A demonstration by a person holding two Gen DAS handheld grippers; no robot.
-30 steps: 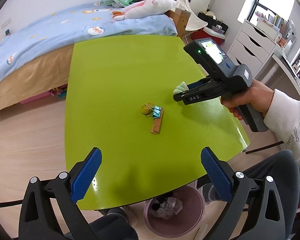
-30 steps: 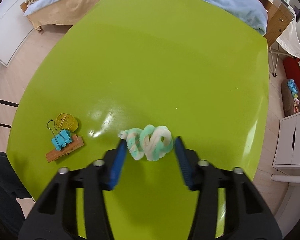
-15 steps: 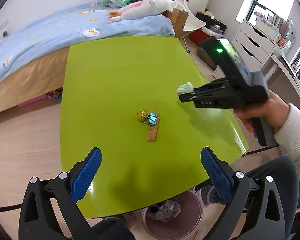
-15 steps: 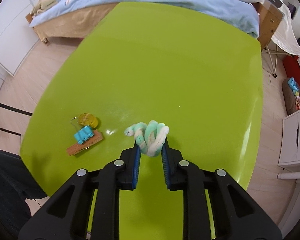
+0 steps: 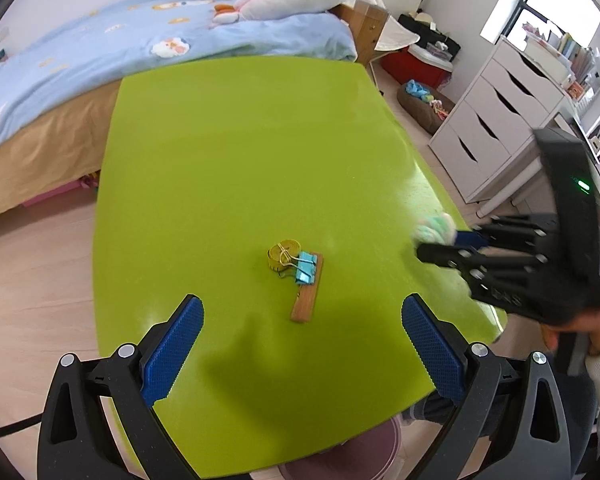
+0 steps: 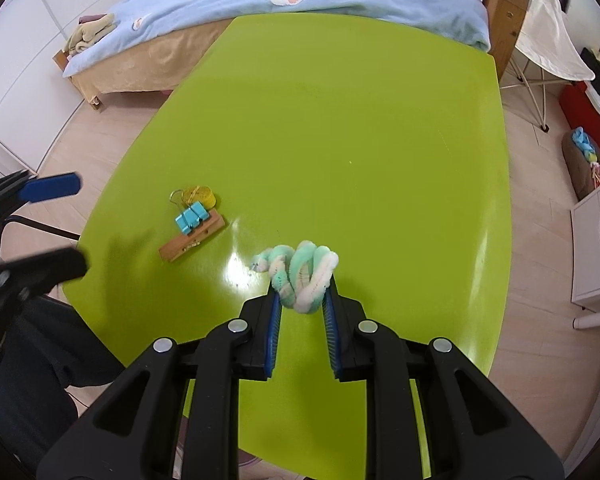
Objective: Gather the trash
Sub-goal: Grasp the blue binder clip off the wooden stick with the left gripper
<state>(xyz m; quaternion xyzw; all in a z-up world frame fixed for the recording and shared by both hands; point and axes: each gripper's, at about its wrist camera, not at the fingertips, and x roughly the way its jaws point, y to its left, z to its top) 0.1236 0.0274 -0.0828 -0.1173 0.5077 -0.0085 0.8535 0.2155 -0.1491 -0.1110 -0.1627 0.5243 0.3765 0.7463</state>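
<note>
My right gripper (image 6: pixel 302 300) is shut on a twisted green-and-white fuzzy cord (image 6: pixel 300 272) and holds it above the near right part of the green table (image 6: pixel 360 120). In the left wrist view the right gripper (image 5: pixel 452 248) appears blurred at the right with the cord (image 5: pixel 434 228) at its tips. A yellow tape roll (image 5: pixel 284 254), a blue binder clip (image 5: pixel 306 268) and a wooden clip (image 5: pixel 308 298) lie together mid-table. My left gripper (image 5: pixel 300 344) is open and empty above the table's near edge.
A pink trash bin (image 5: pixel 340 458) stands under the table's near edge, mostly hidden. A bed (image 5: pixel 140 52) with a blue cover stands beyond the table. White drawers (image 5: pixel 500 120) stand to the right.
My right gripper closed on the fuzzy cord, lifted it off the table and drew it toward the near right edge. The left gripper stayed open and shifted a little.
</note>
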